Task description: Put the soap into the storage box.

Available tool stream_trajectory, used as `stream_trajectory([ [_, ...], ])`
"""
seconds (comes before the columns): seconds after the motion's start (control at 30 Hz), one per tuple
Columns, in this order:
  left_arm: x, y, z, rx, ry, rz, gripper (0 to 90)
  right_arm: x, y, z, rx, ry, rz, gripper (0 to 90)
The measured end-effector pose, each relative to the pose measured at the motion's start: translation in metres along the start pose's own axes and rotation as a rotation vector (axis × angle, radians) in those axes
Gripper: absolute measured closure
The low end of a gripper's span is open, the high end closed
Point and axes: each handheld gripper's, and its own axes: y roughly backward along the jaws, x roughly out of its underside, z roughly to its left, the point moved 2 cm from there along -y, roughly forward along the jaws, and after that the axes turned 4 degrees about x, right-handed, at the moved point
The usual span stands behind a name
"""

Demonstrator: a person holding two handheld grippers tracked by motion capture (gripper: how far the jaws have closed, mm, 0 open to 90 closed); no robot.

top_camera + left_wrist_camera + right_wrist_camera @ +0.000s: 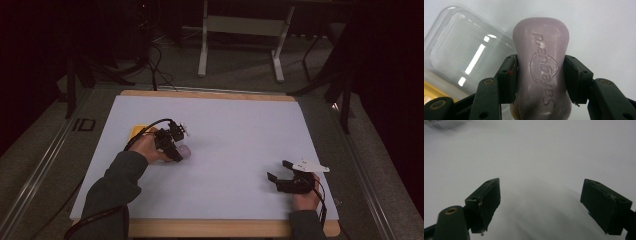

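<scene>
A pale purple bar of soap (541, 70) with embossed lettering sits between the jaws of my left gripper (540, 75), which is shut on its narrow waist. In the high view that left gripper (176, 149) is left of the table's middle, the soap (184, 150) showing at its tip, low over the white sheet. A clear plastic lid or box (466, 55) lies just beside the soap, with something yellow (137, 132) under it. My right gripper (278, 171) rests near the front right of the sheet, open, with nothing between its fingers (486, 200).
The white sheet (225, 135) covers a wooden tabletop (210, 95). Beyond the far edge stand the white legs of another table (240, 35) and cables on a dark floor.
</scene>
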Motion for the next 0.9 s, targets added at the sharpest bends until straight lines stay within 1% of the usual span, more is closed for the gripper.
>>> stream_trajectory([
  [0.1,0.002,0.002,0.002,-0.006,0.004,-0.005,49.2,0.000,0.000,0.000,0.000,0.000,0.000,16.1],
  [0.27,0.006,0.005,0.008,-0.006,0.027,-0.013,49.2,0.000,0.000,0.000,0.000,0.000,0.000,16.1],
  [0.3,0.007,0.005,0.009,-0.007,0.037,-0.019,49.2,0.000,0.000,0.000,0.000,0.000,0.000,16.0],
  [0.4,0.010,0.008,0.012,-0.010,0.046,-0.022,49.2,0.000,0.000,0.000,0.000,0.001,0.000,16.1],
  [0.47,0.011,0.009,0.013,-0.005,0.059,-0.025,49.2,0.000,0.000,0.000,0.000,0.001,0.001,16.0],
  [0.53,0.012,0.010,0.015,-0.008,0.060,-0.025,49.2,0.000,0.000,0.000,0.000,0.000,0.001,16.1],
  [0.73,0.014,0.013,0.019,-0.007,0.087,-0.044,49.2,0.000,0.000,0.000,0.000,0.000,0.000,16.1],
  [0.9,0.017,0.014,0.023,-0.011,0.099,-0.044,49.2,0.000,0.000,0.000,0.000,0.000,0.000,16.1],
])
